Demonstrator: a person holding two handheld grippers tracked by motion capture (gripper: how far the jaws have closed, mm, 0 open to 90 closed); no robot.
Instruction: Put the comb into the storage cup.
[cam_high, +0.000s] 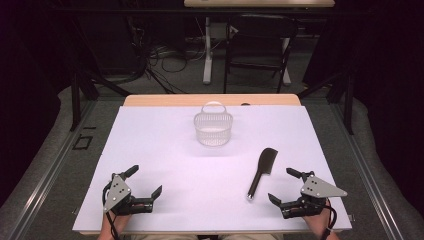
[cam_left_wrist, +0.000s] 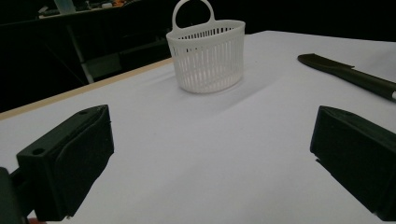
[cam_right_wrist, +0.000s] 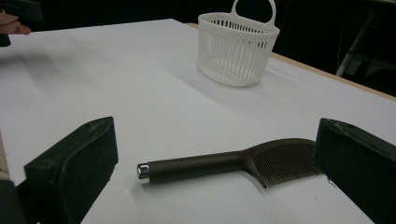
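White basket (cam_high: 213, 129) stood far off; both grippers, left (cam_high: 141, 182) and right (cam_high: 288, 186), gaped empty, and the slim comb (cam_high: 261, 172) looked liable to skid if nudged.

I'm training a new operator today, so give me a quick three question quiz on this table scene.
1. True or false: the comb lies inside the white basket.
2. Which claw is nearer the comb: A left claw, B right claw?
3. Fill in: both claws are ____ and hold nothing.

Key: 1 false, it lies flat on the table, apart from the basket. 2 B. 3 open.
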